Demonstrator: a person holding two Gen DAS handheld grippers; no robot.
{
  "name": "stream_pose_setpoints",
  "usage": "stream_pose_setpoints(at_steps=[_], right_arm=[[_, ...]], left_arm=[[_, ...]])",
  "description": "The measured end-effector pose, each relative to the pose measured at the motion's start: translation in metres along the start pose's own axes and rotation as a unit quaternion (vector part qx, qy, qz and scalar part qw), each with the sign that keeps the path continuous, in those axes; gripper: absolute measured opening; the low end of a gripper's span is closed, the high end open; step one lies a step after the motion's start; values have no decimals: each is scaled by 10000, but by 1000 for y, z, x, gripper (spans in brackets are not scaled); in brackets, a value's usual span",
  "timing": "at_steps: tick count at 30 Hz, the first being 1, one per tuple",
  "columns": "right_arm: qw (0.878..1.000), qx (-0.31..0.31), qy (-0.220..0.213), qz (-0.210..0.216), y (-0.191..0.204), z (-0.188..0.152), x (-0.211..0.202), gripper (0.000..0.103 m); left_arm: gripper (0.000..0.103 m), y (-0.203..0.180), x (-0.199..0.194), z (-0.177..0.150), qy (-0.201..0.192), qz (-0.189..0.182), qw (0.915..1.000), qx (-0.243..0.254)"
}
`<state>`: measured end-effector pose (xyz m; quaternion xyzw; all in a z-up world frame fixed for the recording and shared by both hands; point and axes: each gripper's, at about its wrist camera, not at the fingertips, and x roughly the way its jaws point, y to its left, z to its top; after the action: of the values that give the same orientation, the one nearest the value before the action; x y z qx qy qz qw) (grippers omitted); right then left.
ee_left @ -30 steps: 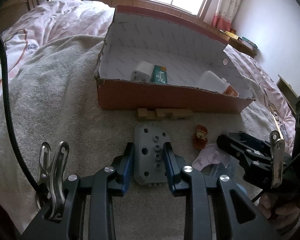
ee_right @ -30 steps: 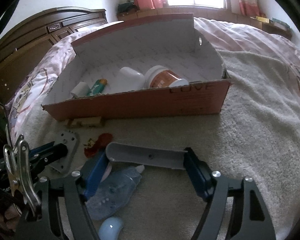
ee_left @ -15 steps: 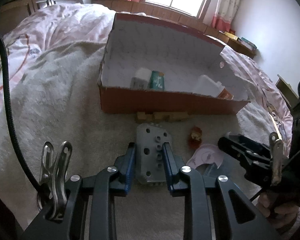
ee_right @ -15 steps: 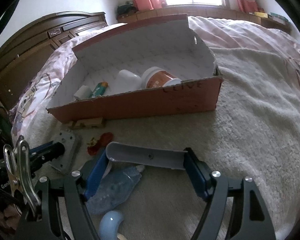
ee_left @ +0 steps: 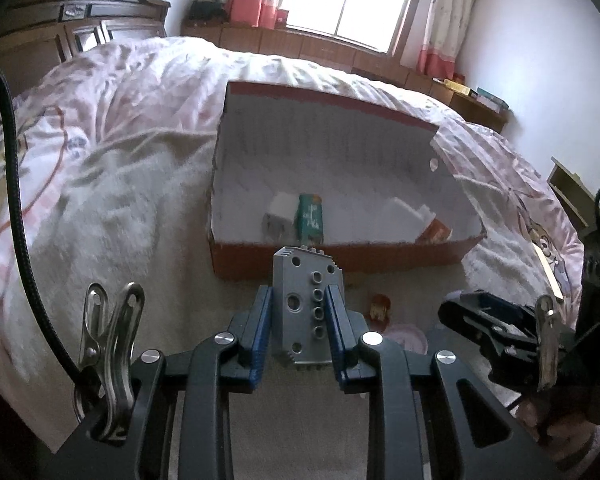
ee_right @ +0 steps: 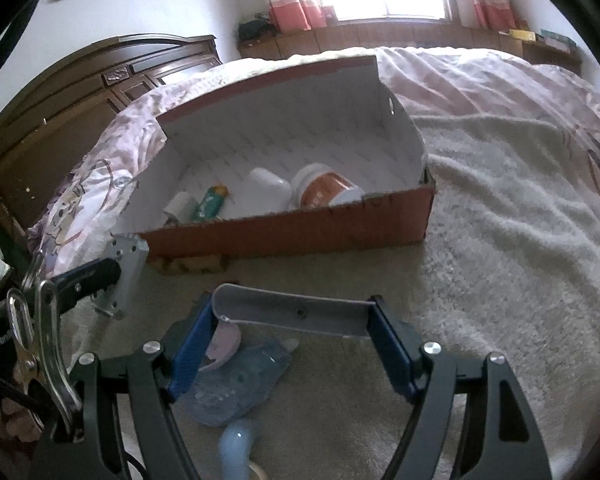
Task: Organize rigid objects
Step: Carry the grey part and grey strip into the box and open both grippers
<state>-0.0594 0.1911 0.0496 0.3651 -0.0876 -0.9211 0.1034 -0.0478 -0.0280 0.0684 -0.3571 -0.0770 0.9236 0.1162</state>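
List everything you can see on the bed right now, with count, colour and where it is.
Cardboard box: one, red-brown outside, white inside, open on the towel.
White cube-shaped item: one, inside the box, left.
Green tube: one, inside the box, beside the cube.
White bottle: one, inside the box, middle.
Orange-labelled jar: one, inside the box, right.
Wooden block: one, tan, against the box front.
Small red toy: one, on the towel.
Blue pouch: one, on the towel.
Grey perforated plate: one, held.
Grey curved piece: one, held.
Left hand-held gripper: shut on the plate.
Right hand-held gripper: shut on the curved piece.
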Motion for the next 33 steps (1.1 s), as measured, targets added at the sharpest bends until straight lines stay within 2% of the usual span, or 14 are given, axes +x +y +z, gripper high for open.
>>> stream_pose_setpoints(at_steps=[12,33], right_arm=[[9994,-299,-170,9,9,22,-10,79],[9980,-409,-473,-39,6,75,7,79]], left_arm=[[27,-2,-3,32,-321,120,9992,221],[27,1,28,62,-310,217,9989,281]])
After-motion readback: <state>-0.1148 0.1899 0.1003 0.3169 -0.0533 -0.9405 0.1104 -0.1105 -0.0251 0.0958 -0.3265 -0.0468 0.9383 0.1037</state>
